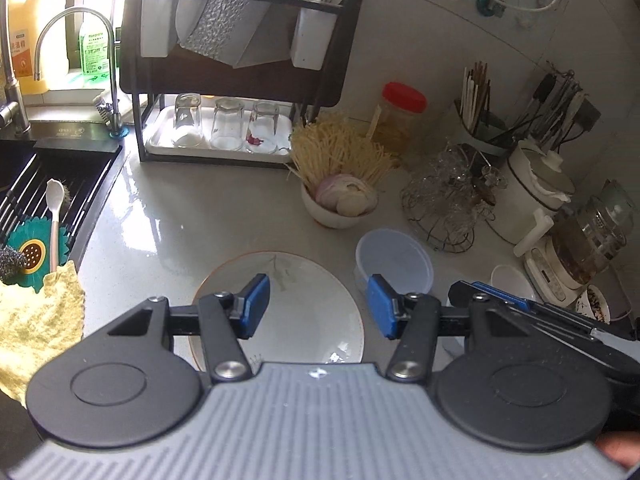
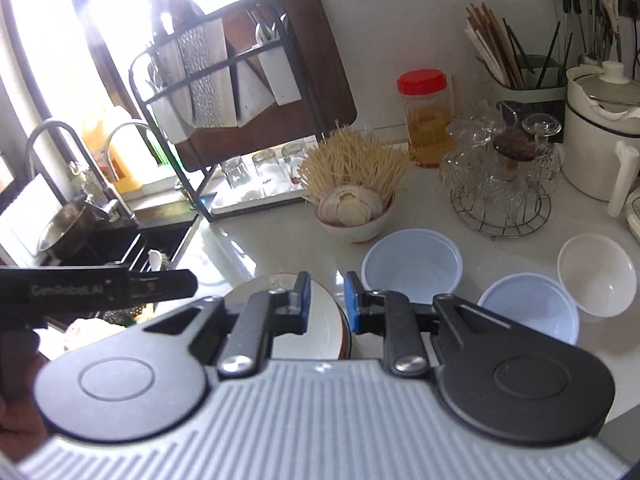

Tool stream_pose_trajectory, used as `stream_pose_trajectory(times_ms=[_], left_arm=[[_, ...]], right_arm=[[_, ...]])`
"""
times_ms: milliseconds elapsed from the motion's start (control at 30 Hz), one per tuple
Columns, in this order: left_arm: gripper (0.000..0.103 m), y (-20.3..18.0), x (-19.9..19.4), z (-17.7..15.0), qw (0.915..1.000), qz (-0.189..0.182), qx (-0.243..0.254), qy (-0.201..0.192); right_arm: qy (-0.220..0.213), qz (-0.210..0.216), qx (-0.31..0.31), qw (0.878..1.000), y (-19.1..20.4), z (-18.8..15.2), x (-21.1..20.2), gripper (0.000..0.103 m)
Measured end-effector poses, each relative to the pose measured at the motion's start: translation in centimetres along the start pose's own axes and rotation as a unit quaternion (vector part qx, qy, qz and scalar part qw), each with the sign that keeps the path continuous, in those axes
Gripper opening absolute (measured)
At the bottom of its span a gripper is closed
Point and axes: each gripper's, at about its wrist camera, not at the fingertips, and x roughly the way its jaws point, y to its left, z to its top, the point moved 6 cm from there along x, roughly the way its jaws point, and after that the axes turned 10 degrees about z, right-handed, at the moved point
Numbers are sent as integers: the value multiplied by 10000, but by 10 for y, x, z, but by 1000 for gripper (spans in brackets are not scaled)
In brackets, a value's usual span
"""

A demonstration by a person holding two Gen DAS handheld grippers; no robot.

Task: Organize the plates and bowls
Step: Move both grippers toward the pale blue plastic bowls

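1. Left gripper (image 1: 319, 306): jaws stand about half open, nothing between the pads. It hangs above the plate (image 1: 304, 280), which lies flat on the table (image 1: 192, 208) directly below and just ahead of the fingertips.
2. Right gripper (image 2: 328, 300): jaws narrow, a small gap left, pads not on anything I can make out. The plate's brown rim (image 2: 340, 320) shows below, behind the left finger and the gap.
3. Clear lidded container (image 1: 394, 260) sits just right of the plate.
4. Right view: two pale plastic bowls (image 2: 412, 260) and a white bowl (image 2: 596, 280) rest on the table ahead and right of the gripper.
5. Bowl of onion (image 1: 340, 204) stands beyond the plate.
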Motion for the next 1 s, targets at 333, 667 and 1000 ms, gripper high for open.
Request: stream_pose_trajectory(times_ms=[333, 667, 1000], left_arm=[[60, -30, 46, 5, 9975, -516, 394, 263], [60, -62, 102, 13, 9903, -972, 764, 629], [60, -87, 156, 20, 9933, -588, 271, 959]], right_arm=[[-64, -650, 474, 9967, -32, -2, -4, 23], [-56, -1274, 966, 9871, -71, -1, 0, 23], [120, -963, 1065, 9896, -128, 19, 29, 52]])
